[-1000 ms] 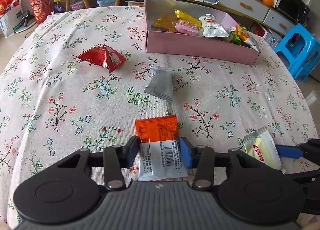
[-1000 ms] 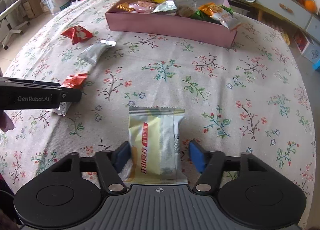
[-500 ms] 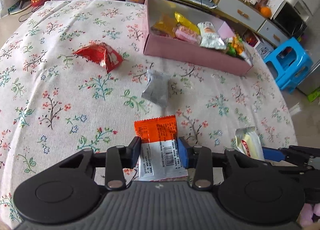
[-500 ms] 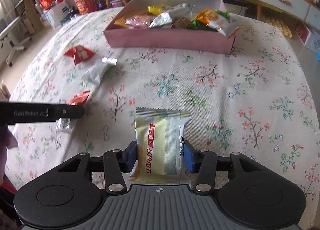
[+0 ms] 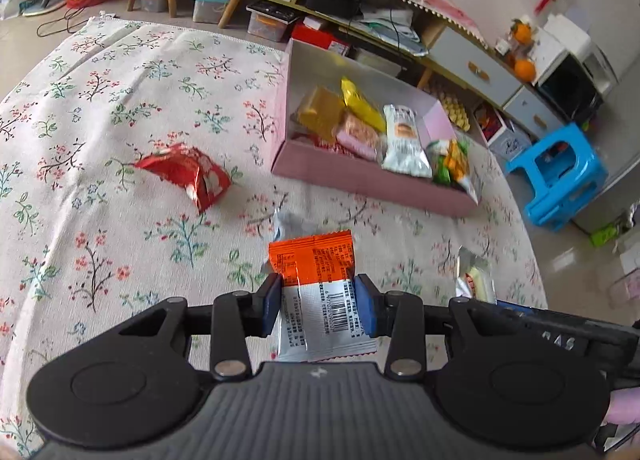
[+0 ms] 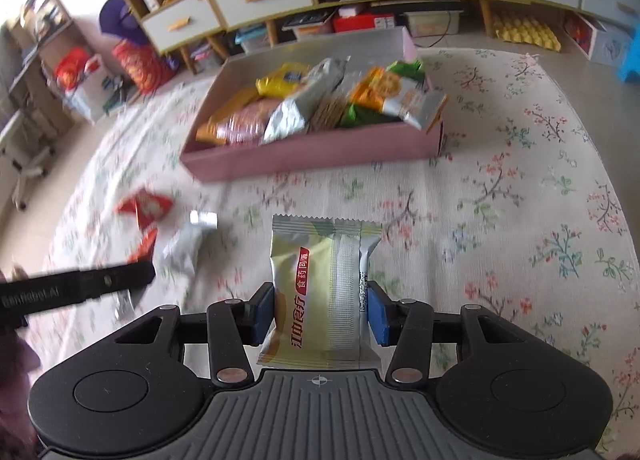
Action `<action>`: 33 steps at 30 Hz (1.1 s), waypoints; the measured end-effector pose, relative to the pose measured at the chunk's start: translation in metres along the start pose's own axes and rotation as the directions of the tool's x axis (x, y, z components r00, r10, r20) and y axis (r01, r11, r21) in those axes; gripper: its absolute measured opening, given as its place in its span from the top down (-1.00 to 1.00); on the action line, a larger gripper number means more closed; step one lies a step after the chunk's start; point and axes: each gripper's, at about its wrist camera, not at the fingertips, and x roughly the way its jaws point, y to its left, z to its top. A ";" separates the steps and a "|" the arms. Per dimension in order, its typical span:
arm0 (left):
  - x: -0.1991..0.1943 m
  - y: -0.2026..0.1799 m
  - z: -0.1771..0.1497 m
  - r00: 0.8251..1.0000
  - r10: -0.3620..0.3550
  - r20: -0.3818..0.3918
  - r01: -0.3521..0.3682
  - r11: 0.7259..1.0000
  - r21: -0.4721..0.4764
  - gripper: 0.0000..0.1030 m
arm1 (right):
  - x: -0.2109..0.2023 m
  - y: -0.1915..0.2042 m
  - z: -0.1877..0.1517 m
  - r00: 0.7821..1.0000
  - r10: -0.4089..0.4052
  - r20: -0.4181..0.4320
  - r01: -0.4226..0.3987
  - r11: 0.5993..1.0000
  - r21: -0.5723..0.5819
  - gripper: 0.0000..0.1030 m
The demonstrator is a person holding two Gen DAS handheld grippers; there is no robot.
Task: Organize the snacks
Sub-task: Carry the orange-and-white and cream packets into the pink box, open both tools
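In the left wrist view we see open cloth (image 5: 100,164) across the left half of the frame, broken only by a red packet (image 5: 184,174) at centre left. Ahead, a silver packet (image 5: 294,222) lies just past our held orange packet (image 5: 314,292), between it and the pink box (image 5: 360,180) at upper centre. The box's near wall stands as a low barrier; its left end holds bare floor, its right end is heaped with snacks.

In the right wrist view bare cloth runs from our yellow packet (image 6: 324,288) up to the box (image 6: 312,156). The whole right side is free. The other gripper's arm (image 6: 76,290) crosses the lower left.
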 end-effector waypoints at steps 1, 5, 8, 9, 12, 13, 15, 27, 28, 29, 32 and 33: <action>0.001 0.000 0.003 1.000 -0.001 0.003 0.001 1.000 -0.008 0.30 | 0.000 -0.001 0.005 1.000 0.008 0.007 -0.008 1.000 0.016 0.09; 0.005 -0.001 0.012 1.000 -0.013 0.007 0.013 0.999 -0.035 0.30 | -0.004 -0.004 0.030 0.998 0.035 0.055 -0.039 0.996 0.084 0.09; 0.009 -0.003 0.016 1.000 -0.017 0.008 0.017 0.999 -0.039 0.30 | -0.003 -0.008 0.052 0.993 0.051 0.111 -0.066 0.988 0.137 0.09; 0.010 -0.004 0.017 1.000 -0.014 0.011 0.014 0.999 -0.037 0.30 | -0.002 -0.011 0.060 0.990 0.052 0.131 -0.073 0.985 0.156 0.09; 0.012 -0.005 0.020 1.000 -0.010 0.014 0.011 0.999 -0.039 0.30 | 0.006 -0.019 0.078 0.984 0.060 0.169 -0.094 0.974 0.204 0.09; 0.013 -0.005 0.021 1.000 -0.010 0.015 0.010 0.999 -0.040 0.30 | 0.009 -0.021 0.083 0.982 0.060 0.178 -0.098 0.971 0.217 0.09; 0.014 -0.006 0.022 1.000 -0.008 0.015 0.009 0.999 -0.038 0.30 | 0.015 -0.027 0.091 0.978 0.059 0.202 -0.108 0.965 0.240 0.09; 0.029 -0.017 0.024 1.000 -0.018 -0.003 0.017 0.999 -0.043 0.30 | 0.055 -0.036 0.120 0.950 0.063 0.305 -0.151 0.949 0.276 0.08; 0.030 -0.019 0.023 1.000 -0.018 -0.004 0.018 0.999 -0.040 0.30 | 0.057 -0.035 0.121 0.950 0.066 0.306 -0.154 0.950 0.272 0.08; 0.030 -0.020 0.023 1.000 -0.018 -0.003 0.018 0.999 -0.037 0.30 | 0.058 -0.035 0.121 0.949 0.066 0.308 -0.153 0.951 0.269 0.08; 0.032 -0.023 0.023 1.000 -0.015 0.000 0.015 1.000 -0.025 0.30 | 0.061 -0.036 0.119 0.950 0.045 0.310 -0.133 0.953 0.272 0.07; 0.032 -0.023 0.023 1.000 -0.012 0.002 0.012 1.000 -0.023 0.30 | 0.063 -0.037 0.118 0.951 0.035 0.308 -0.126 0.952 0.279 0.04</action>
